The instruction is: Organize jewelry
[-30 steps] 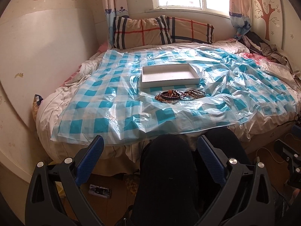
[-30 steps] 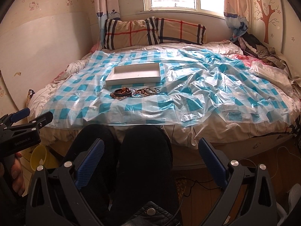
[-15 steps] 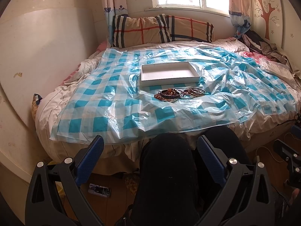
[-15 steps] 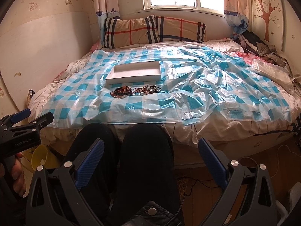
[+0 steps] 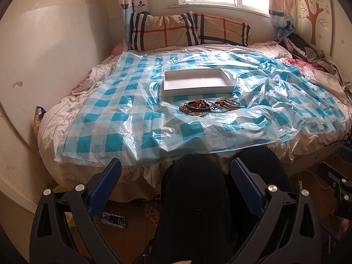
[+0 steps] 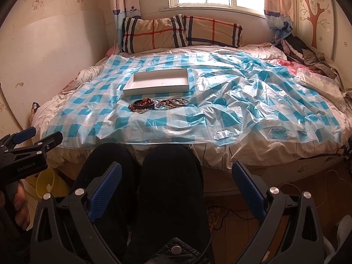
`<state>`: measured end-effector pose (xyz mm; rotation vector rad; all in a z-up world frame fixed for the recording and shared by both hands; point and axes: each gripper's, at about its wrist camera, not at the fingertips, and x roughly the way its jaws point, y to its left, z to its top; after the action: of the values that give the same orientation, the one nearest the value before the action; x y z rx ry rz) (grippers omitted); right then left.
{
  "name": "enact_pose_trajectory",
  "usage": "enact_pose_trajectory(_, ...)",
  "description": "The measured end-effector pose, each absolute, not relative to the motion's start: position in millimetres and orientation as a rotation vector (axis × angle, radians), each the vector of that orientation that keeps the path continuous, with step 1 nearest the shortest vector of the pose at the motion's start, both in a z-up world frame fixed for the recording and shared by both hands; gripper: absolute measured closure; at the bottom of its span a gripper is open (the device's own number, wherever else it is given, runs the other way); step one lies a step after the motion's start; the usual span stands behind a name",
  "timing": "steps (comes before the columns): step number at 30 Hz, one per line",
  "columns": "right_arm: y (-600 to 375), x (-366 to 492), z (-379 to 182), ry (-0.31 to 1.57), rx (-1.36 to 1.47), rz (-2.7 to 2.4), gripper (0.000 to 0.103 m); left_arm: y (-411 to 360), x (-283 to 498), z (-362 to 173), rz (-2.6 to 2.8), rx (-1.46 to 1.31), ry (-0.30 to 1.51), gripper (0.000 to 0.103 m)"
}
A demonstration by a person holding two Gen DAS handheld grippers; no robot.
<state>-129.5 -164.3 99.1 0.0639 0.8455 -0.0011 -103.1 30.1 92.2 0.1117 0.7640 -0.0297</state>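
A pile of bracelets and bangles (image 5: 209,107) (image 6: 158,104) lies on the blue-checked plastic sheet (image 5: 136,118) (image 6: 242,101) spread over the bed. Just behind the pile sits a shallow white box (image 5: 197,82) (image 6: 157,81), empty inside. My left gripper (image 5: 176,179) stands open, low over the person's black-trousered knees (image 5: 193,198), well short of the bed. My right gripper (image 6: 177,179) is open too, above the same knees (image 6: 167,187). Neither holds anything. The left gripper (image 6: 33,138) also shows at the far left of the right wrist view.
Two plaid pillows (image 5: 189,30) lean at the head of the bed under the window. Crumpled clothes (image 5: 308,52) lie at the far right. A yellow bowl (image 6: 48,182) and a small dark packet (image 5: 114,220) sit on the wooden floor. A white wall panel (image 5: 55,66) lines the left.
Both views have shifted a little, with the bed seen slightly closer and higher. The grippers stay open and the jewelry and box have not moved.
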Motion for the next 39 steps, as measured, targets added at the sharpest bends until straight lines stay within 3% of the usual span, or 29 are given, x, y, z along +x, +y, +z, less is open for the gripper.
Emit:
enact_pose_trajectory(30, -177.3, 117.7, 13.2, 0.926, -0.048, 0.136, 0.007, 31.4, 130.8, 11.2, -0.125, 0.057, 0.939, 0.008)
enact_pose_trajectory(32, -178.3, 132.2, 1.2, 0.946, -0.044, 0.161, 0.012, 27.4, 148.3, 6.0, -0.143, 0.058, 0.939, 0.011)
enact_pose_trajectory(34, -180.6, 146.8, -11.7, 0.981, -0.035, 0.176, 0.031, 21.5, 167.0, -1.4, -0.163, 0.066, 0.942, 0.021)
enact_pose_trajectory(37, -182.4, 163.1, -24.4, 1.003, -0.042, 0.195, 0.041, 13.0, 196.8, -17.0, -0.192, 0.076, 0.965, 0.036)
enact_pose_trajectory(39, -183.0, 172.9, -30.0, 1.01, -0.052, 0.204, 0.043, 6.9, 214.8, -27.7, -0.206, 0.077, 0.983, 0.039)
